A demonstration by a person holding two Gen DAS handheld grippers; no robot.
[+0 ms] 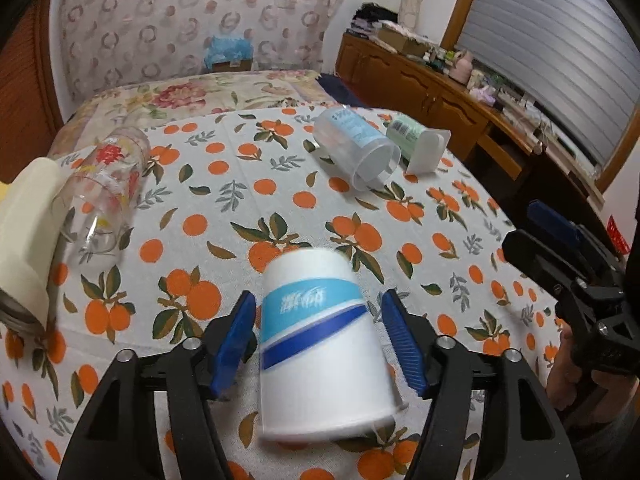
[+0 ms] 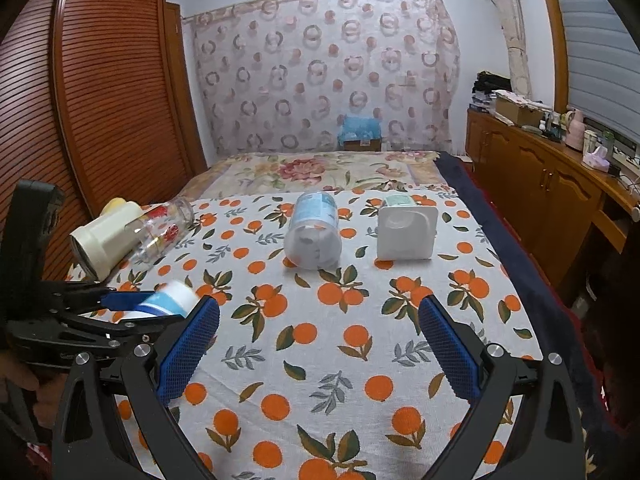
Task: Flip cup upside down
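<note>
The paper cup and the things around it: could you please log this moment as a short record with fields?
paper cup: white with blue band, mouth down on the orange-print tablecloth, slightly tilted, blurred
left tongs: open, pads either side of the cup, not touching
right tongs: open, empty, above the cloth
glass tumbler: on its side, far left
clear plastic cup: on its side
white-lidded container: on its side

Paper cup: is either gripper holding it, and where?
Neither. The paper cup stands rim-down between the left gripper jaws, which are open, gaps both sides. The right gripper is open, empty.
</note>
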